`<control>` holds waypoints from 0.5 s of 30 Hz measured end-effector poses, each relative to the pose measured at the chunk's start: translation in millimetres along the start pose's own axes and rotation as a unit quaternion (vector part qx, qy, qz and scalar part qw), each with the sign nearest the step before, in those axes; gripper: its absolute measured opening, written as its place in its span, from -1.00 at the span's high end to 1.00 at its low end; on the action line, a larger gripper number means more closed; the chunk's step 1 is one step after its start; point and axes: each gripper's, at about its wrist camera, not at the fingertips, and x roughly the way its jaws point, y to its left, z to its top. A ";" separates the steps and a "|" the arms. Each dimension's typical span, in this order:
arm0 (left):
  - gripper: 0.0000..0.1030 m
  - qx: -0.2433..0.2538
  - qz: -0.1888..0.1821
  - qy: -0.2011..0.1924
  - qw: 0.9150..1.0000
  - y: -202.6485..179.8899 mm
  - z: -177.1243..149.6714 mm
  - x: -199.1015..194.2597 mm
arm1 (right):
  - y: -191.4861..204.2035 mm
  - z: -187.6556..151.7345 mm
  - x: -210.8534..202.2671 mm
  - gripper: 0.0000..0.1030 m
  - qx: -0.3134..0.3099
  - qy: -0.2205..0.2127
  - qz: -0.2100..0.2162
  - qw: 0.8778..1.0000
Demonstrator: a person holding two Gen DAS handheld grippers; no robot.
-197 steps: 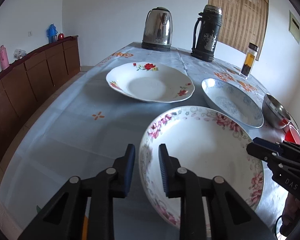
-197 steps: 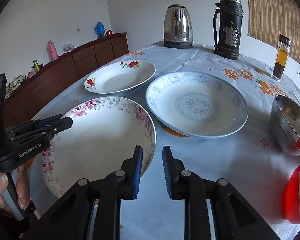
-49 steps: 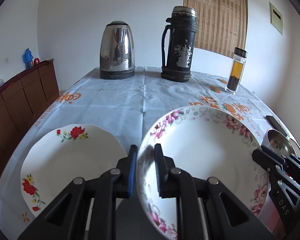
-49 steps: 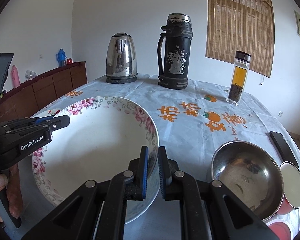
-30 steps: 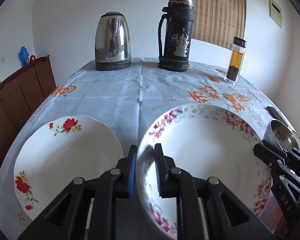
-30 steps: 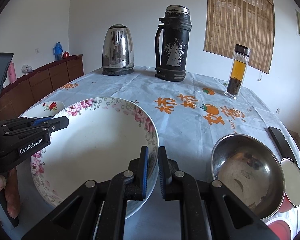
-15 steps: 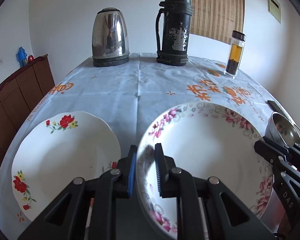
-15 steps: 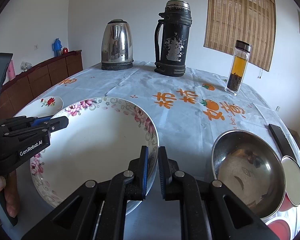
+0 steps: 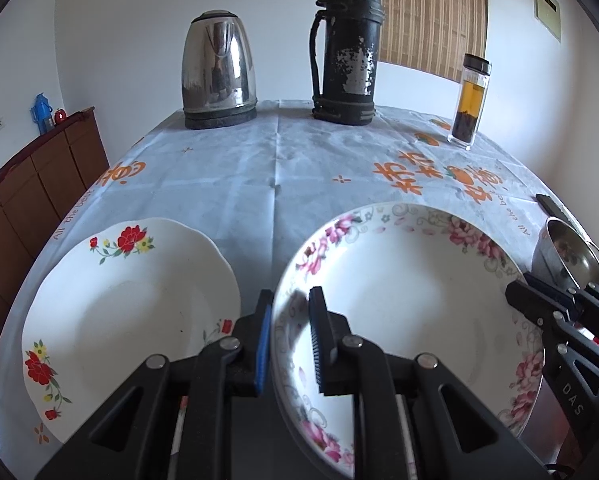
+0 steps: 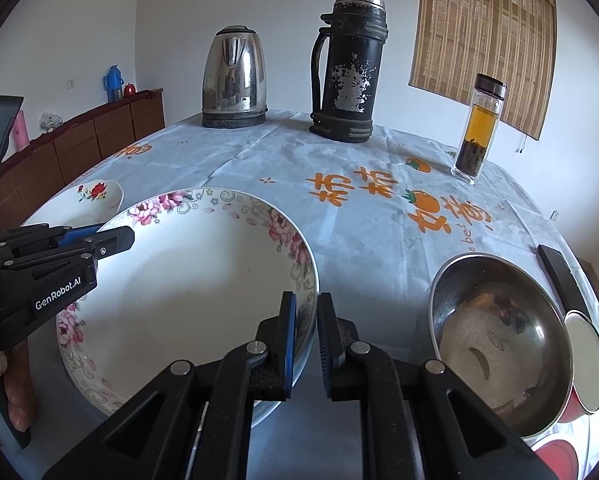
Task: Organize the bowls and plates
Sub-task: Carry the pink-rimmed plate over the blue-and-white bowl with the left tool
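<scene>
A deep white plate with pink flowers [image 9: 399,300] [image 10: 187,292] is held by both grippers. My left gripper [image 9: 289,296] [image 10: 119,238] is shut on its left rim. My right gripper [image 10: 305,298] [image 9: 515,284] is shut on its right rim. The plate lies nearly level over the tablecloth; I cannot tell what is under it. A white plate with red flowers [image 9: 131,300] [image 10: 95,196] lies on the table just left of it. To the right of it stands a steel bowl [image 10: 499,344] [image 9: 567,252], close to the rim.
At the back of the table stand a steel kettle [image 9: 219,80], a black thermos [image 9: 347,52] and a tea bottle [image 9: 469,104]. Right of the steel bowl are a red container with a metal lid [image 10: 583,360] and a flat black object [image 10: 559,276]. A brown sideboard [image 9: 39,192] runs along the left wall.
Since the earliest frames both grippers have shut on the pink plate and carried it right, next to the steel bowl; the blue plate is out of sight. Over the last second little moved.
</scene>
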 end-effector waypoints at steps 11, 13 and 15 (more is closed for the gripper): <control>0.72 0.004 0.001 0.003 1.000 -0.7 -0.9 1.5 | 1.5 -0.7 2.4 0.73 -0.006 0.009 -0.004 1.000; 0.72 0.006 0.001 0.004 1.000 -0.7 -1.3 1.3 | 2.6 -1.1 2.4 0.73 -0.009 0.010 -0.005 1.000; 0.71 0.008 0.003 0.004 1.000 -1.2 -1.8 1.0 | 3.4 -1.4 2.2 0.73 -0.012 0.010 -0.007 1.000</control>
